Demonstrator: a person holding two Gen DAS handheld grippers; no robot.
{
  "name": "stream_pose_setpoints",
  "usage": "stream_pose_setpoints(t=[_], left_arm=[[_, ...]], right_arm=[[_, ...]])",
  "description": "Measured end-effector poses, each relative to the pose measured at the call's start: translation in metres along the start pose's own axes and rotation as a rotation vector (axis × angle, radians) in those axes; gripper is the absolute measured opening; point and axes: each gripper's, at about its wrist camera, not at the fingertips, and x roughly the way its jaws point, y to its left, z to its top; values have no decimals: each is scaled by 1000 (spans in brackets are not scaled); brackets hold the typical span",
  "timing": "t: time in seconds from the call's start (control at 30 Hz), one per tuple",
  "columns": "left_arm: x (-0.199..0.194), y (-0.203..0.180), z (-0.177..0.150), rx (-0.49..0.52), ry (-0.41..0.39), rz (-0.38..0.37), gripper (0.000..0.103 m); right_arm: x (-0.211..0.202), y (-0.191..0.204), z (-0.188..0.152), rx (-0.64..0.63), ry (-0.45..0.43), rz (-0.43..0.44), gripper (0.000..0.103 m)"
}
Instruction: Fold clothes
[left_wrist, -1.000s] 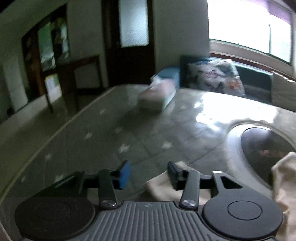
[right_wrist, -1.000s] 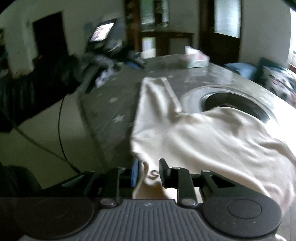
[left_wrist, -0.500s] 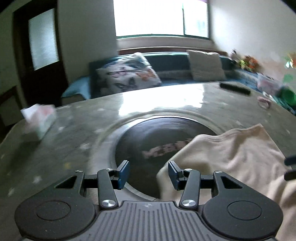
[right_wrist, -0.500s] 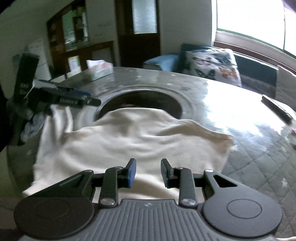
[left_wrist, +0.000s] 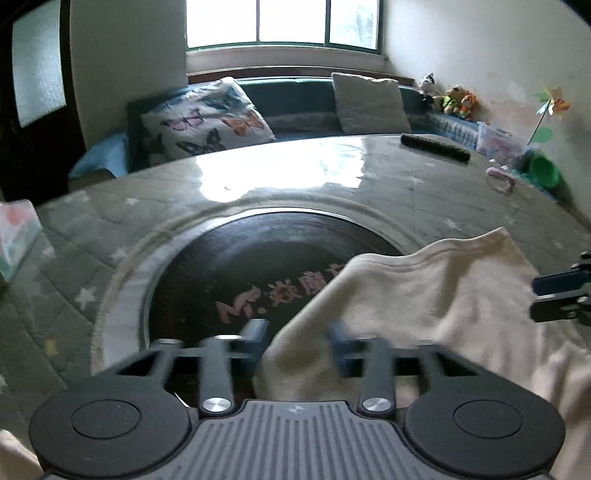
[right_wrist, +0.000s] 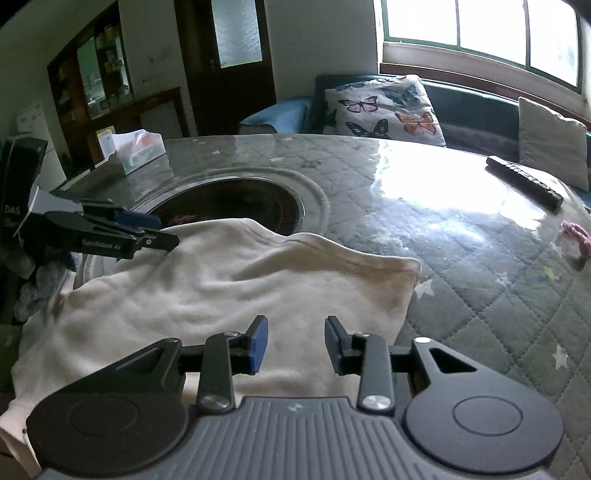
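A cream garment lies spread on the quilted table, its far edge over the dark round inset. My right gripper hovers open just above the garment's near part, nothing between its fingers. My left gripper is open and motion-blurred. The garment's left corner reaches into the gap between its fingers. From the right wrist view the left gripper sits at the cloth's far left edge. The right gripper shows at the right border of the left wrist view.
A tissue box stands at the table's far left. A black remote and a pink item lie at the far right. Behind the table is a sofa with a butterfly pillow.
Both views have swung round toward the window. The garment, bunched and trailing one second ago, now lies spread across the table. The left gripper's fingers have moved onto its corner.
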Motion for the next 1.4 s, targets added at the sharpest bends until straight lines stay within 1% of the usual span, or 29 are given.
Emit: stream_pose_setpoints(t=[0.03, 0.13, 0.17, 0.23, 0.3, 0.37, 0.43, 0.47, 0.5, 0.53, 0.57, 0.63, 0.7, 0.8, 0.9, 1.0, 1.03, 1.07, 1.13, 1.17, 1.27, 1.4], left_arm=[[-3, -1, 0, 0, -10, 4, 11], [-18, -13, -1, 27, -54, 5, 10], [-26, -19, -1, 45, -73, -4, 10], [-39, -32, -3, 78, -106, -40, 10], [-49, -48, -8, 118, -120, -88, 10], [-53, -60, -14, 148, -113, -130, 12], [-53, -71, -20, 177, -89, -165, 14], [-54, -75, -22, 188, -84, -169, 23], [-55, -78, -23, 193, -88, -170, 31], [-57, -80, -24, 196, -93, -170, 46], [-59, -79, -23, 190, -105, -170, 53], [-63, -76, -19, 169, -127, -161, 53], [-61, -70, -13, 134, -132, -138, 53], [-47, -62, -7, 83, -104, -110, 53], [-35, -60, -5, 76, -78, -100, 53], [-23, -58, -6, 69, -46, -111, 50], [-19, -57, -6, 65, -34, -117, 41], [-15, -55, -6, 61, -24, -121, 27], [-12, -51, -6, 60, -26, -112, 15], [-12, -48, -5, 59, -32, -107, 11], [-14, -34, 2, 45, -65, -58, 7], [-14, -12, 13, 18, -99, 20, 7]], right_arm=[[-1, -1, 0, 1, -2, -1, 34], [-2, -3, 0, 8, -10, -9, 34], [-3, -4, 0, 13, -13, -13, 34], [-5, -6, 0, 24, -18, -20, 34], [-6, -8, -1, 35, -22, -28, 34], [-6, -10, -1, 44, -24, -34, 34], [-7, -11, 0, 48, -27, -39, 34], [-7, -11, 0, 49, -29, -42, 34], [-8, -12, 1, 49, -32, -44, 34], [-8, -12, 1, 50, -35, -49, 34], [-8, -14, 1, 52, -37, -52, 34], [-8, -16, 1, 58, -39, -59, 35], [-8, -19, 2, 63, -42, -66, 35], [-7, -23, 2, 74, -45, -75, 35], [-3, -28, 2, 88, -44, -80, 35], [0, -33, 4, 100, -42, -88, 35], [1, -35, 5, 106, -43, -90, 35], [3, -37, 6, 112, -43, -93, 35], [6, -41, 8, 131, -44, -101, 35], [8, -44, 10, 143, -45, -106, 35], [12, -51, 12, 177, -42, -114, 35], [21, -58, 15, 209, -29, -110, 34]])
